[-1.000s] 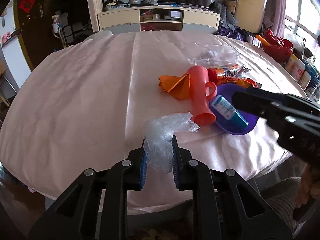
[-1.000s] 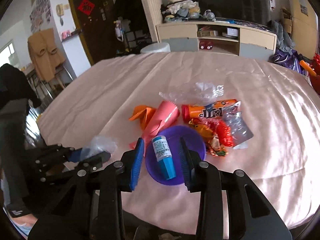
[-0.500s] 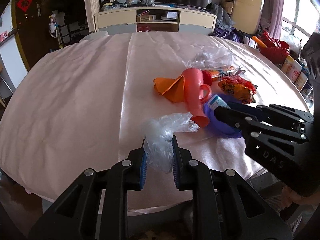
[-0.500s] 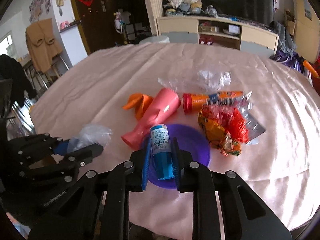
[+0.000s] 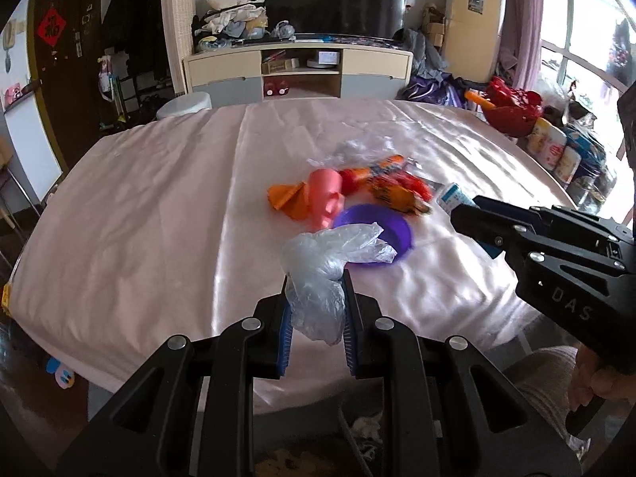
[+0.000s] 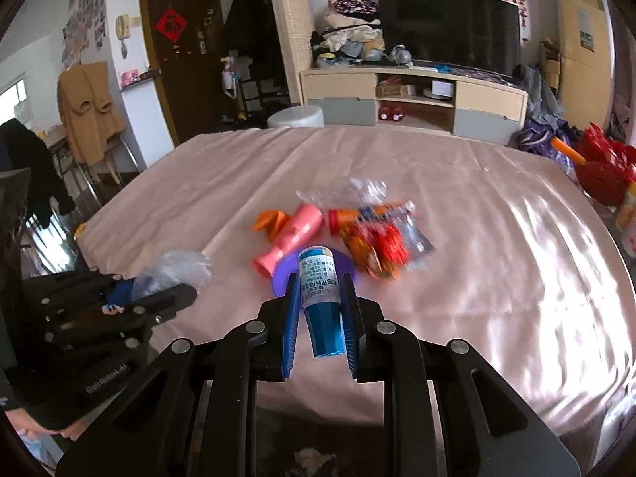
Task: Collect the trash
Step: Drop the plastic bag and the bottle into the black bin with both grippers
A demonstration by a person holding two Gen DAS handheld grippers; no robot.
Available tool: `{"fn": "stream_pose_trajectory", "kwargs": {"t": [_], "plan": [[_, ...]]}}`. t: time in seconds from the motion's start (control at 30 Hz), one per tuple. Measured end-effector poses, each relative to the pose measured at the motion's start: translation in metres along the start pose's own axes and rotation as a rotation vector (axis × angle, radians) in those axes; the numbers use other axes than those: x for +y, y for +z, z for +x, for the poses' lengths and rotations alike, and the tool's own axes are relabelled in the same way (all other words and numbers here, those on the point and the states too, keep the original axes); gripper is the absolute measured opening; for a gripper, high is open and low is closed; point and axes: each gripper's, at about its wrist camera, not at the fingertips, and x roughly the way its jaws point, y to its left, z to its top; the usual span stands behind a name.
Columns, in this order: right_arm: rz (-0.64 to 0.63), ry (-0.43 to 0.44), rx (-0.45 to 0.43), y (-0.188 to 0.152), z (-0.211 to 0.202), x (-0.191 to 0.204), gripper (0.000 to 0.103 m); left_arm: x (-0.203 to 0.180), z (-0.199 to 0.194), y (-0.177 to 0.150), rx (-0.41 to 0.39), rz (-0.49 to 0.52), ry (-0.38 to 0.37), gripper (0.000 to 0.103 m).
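My left gripper [image 5: 317,278] is shut on a crumpled clear plastic bag [image 5: 322,266], held above the near edge of the pink-covered table [image 5: 159,206]. My right gripper [image 6: 320,284] is shut on a small blue bottle with a white label [image 6: 320,290], lifted over the purple bowl [image 6: 349,268]. The bowl [image 5: 377,230] lies empty on the cloth. Behind it are a pink cup on its side [image 5: 326,194], an orange wrapper [image 5: 288,198], an orange tube [image 5: 373,173], a red-orange snack bag [image 5: 401,192] and clear wrap [image 5: 363,147]. From the left wrist view the right gripper [image 5: 461,206] shows at the right, bottle tip [image 5: 451,194] visible.
A red basket and several jars [image 5: 556,151] stand at the table's right edge. Beyond the table are a white stool [image 5: 185,104], a TV cabinet [image 5: 298,67] and a coat on a chair [image 6: 87,107]. A bin with scraps [image 5: 357,433] sits below the near edge.
The right gripper closed on the blue bottle and lifted it out of the purple bowl. Both grippers rose and drew back toward the table's near edge, the left still holding the plastic bag.
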Motion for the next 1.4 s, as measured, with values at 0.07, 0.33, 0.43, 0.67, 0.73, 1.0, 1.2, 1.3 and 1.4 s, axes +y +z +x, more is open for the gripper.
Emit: {"fn": "stream_pose_trajectory", "kwargs": {"t": [0.07,0.33,0.43,0.67,0.73,1.0,1.2,1.3,1.4], "plan": [[0.007,-0.003,0.015,-0.012,-0.007,-0.004,0.021,-0.009,-0.004,-0.009,0.006,0.006,-0.014,0.020],[0.057,-0.003,0.099,-0.067,-0.018,-0.025,0.021,-0.050,-0.003,-0.055,0.072,0.050,-0.067,0.020],[0.084,-0.003,0.127,-0.087,-0.020,-0.032,0.021,-0.057,0.002,-0.071,0.101,0.051,-0.079,0.020],[0.152,-0.010,0.198,-0.133,-0.011,-0.048,0.021,-0.072,0.021,-0.112,0.188,0.043,-0.108,0.020],[0.162,-0.007,0.221,-0.143,-0.007,-0.050,0.021,-0.076,0.029,-0.125,0.221,0.037,-0.116,0.020],[0.185,0.008,0.301,-0.164,0.009,-0.051,0.023,-0.079,0.049,-0.151,0.302,0.031,-0.125,0.021],[0.197,-0.005,0.325,-0.163,0.015,-0.051,0.033,-0.074,0.051,-0.152,0.303,0.027,-0.102,0.063],[0.206,-0.036,0.304,-0.158,0.010,-0.058,0.068,-0.067,0.046,-0.147,0.288,0.017,-0.079,0.074],[0.218,-0.074,0.268,-0.153,0.003,-0.067,0.084,-0.060,0.039,-0.143,0.264,0.017,-0.045,0.086]]}}
